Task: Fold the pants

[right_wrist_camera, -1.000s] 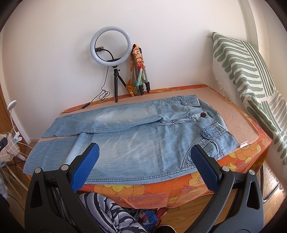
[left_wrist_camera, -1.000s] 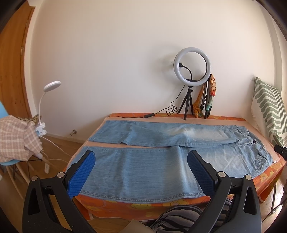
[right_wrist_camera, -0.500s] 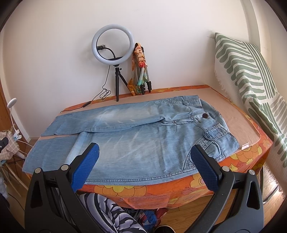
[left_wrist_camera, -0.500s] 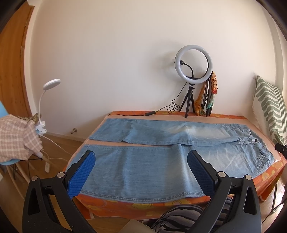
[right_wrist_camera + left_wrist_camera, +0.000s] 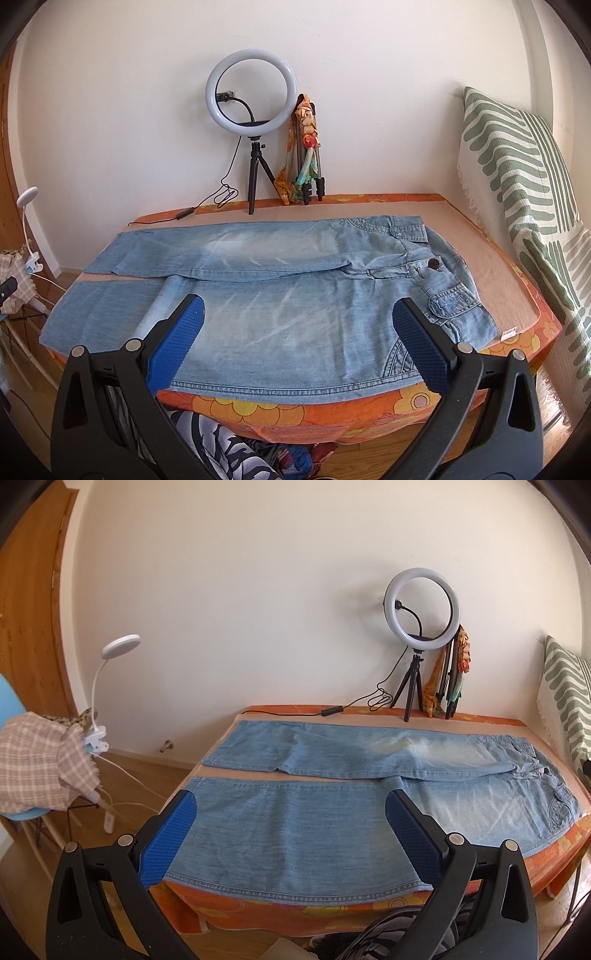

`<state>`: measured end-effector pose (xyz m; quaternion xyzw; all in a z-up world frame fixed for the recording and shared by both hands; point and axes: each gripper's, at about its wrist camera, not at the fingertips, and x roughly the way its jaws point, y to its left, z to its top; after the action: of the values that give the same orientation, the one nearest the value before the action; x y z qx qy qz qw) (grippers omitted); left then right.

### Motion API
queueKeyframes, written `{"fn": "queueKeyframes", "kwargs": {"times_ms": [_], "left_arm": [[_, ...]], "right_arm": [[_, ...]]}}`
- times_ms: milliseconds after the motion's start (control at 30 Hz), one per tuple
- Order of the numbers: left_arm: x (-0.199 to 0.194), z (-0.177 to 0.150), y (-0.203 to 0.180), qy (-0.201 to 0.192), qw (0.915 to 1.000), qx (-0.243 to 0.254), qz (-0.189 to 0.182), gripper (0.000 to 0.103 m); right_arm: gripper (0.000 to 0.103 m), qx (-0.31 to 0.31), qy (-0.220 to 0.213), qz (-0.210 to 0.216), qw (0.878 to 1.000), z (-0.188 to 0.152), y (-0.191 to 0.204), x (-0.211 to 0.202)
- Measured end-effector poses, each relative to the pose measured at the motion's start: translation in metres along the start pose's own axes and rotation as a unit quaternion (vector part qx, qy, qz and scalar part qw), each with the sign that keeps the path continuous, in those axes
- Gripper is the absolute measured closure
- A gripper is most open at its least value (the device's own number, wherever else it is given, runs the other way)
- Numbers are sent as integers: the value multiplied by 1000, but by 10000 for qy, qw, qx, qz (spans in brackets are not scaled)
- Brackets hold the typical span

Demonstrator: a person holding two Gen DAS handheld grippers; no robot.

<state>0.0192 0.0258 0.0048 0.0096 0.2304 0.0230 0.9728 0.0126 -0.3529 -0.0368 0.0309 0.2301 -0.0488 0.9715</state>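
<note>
Light blue jeans lie flat on an orange flowered table, both legs spread side by side, waist to the right. In the right wrist view the jeans show their waistband, button and pocket at the right. My left gripper is open and empty, held in front of the near leg's hem end. My right gripper is open and empty, held in front of the near edge by the hip.
A ring light on a tripod and folded tripods with a scarf stand at the table's back by the wall. A striped cushion leans at the right. A chair with checked cloth and a clip lamp stand left.
Both grippers have drawn back slightly from the table and stay open. The jeans have not moved.
</note>
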Motion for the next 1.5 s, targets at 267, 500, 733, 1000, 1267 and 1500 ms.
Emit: {"fn": "queueKeyframes", "kwargs": {"times_ms": [267, 500, 733, 1000, 1267, 1500], "left_arm": [[18, 11, 18, -91, 9995, -15, -306, 4], [53, 24, 33, 149, 9995, 252, -78, 4], [100, 41, 46, 426, 9980, 463, 12, 4], [157, 59, 62, 810, 9953, 533, -32, 4], [235, 65, 71, 1521, 9876, 317, -235, 9], [293, 67, 61, 1842, 9817, 284, -389, 9]], "right_arm": [[0, -357, 89, 386, 9986, 33, 11, 29], [0, -366, 218, 680, 9968, 72, 13, 67], [0, -520, 319, 885, 9942, 111, 15, 119], [0, -883, 928, 1394, 9819, 156, 29, 189], [0, -1218, 1489, 1632, 9677, 175, 56, 279], [0, -1581, 1943, 1613, 9546, 159, 76, 368]]}}
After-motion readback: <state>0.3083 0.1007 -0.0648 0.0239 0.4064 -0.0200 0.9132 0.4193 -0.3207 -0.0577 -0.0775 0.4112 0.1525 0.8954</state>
